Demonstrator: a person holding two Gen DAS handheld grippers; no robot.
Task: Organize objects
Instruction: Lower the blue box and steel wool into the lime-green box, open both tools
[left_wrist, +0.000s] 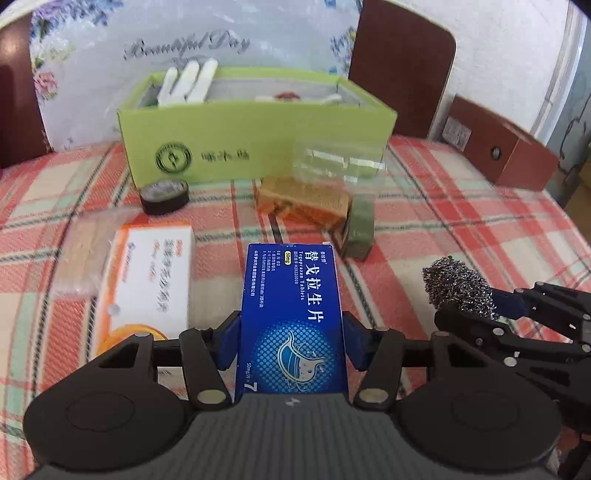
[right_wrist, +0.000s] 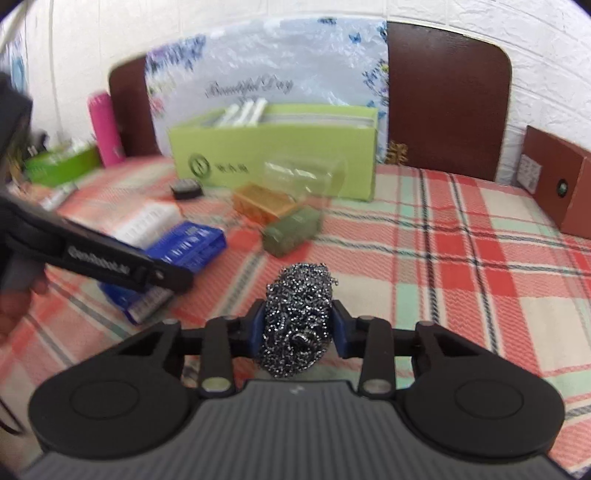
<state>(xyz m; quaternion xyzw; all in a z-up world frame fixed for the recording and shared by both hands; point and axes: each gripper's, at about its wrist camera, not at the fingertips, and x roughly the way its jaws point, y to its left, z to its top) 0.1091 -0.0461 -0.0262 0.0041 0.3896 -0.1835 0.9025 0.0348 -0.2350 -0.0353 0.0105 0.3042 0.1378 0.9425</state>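
My left gripper (left_wrist: 291, 341) is shut on a blue tablet box (left_wrist: 291, 291), its blue pads pressing on the two long sides near the box's close end. The box points away from me over the checked tablecloth (left_wrist: 443, 221). In the right wrist view the same blue box (right_wrist: 184, 247) shows at the left under the left gripper's black finger (right_wrist: 110, 258). My right gripper (right_wrist: 299, 330) is shut on a ball of steel wool (right_wrist: 299, 306), squeezed between the pads. From the left wrist view the steel wool (left_wrist: 458, 290) sits at the right.
A light green open box (left_wrist: 258, 147) with white tubes stands at the back. In front of it lie a black tape roll (left_wrist: 164, 195), an orange-and-white medicine box (left_wrist: 147, 280), a clear plastic container (left_wrist: 340, 166), a brown box (left_wrist: 306, 201) and a small green box (left_wrist: 360, 229). A pink bottle (right_wrist: 105, 129) stands far left.
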